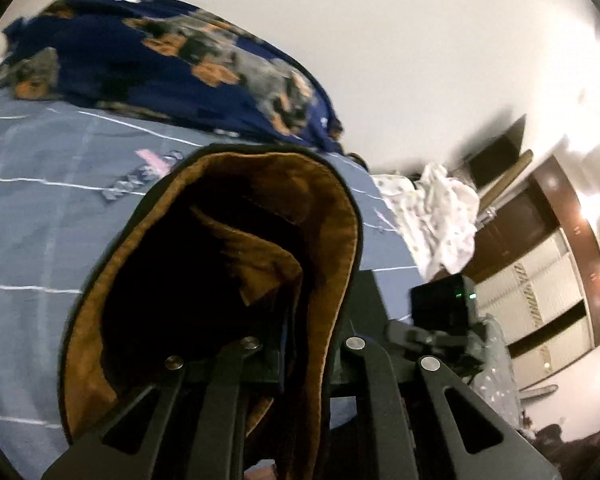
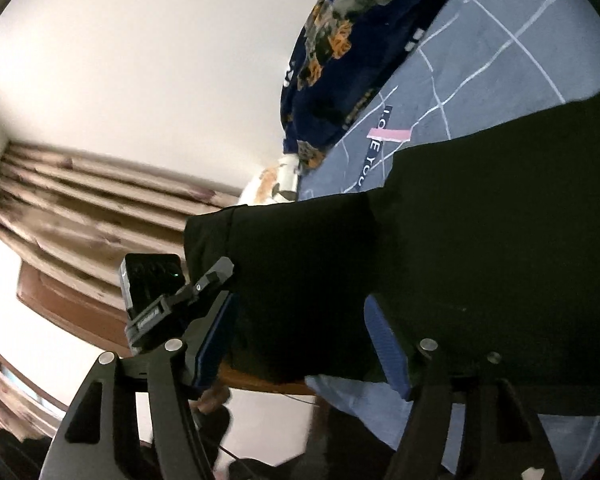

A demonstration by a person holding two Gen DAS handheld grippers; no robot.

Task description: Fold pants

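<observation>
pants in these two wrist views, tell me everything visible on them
The black pants with a brown fleecy lining are lifted off the blue grid-lined bedsheet. In the left wrist view an opening gapes toward the camera, showing the lining, and the left gripper is shut on its edge. In the right wrist view the plain black outside hangs between the open right gripper's blue-padded fingers, draping over one.

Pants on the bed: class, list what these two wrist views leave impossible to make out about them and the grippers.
- Left wrist view: the left gripper fingertips, buried in the pants brown-lined opening.
- Right wrist view: whether the right gripper pads press the black cloth; it lies between its wide-set jaws.
- Both views: the pants' full length, cut off by frame edges.
- Left wrist view: the patterned blanket, blurred.
</observation>
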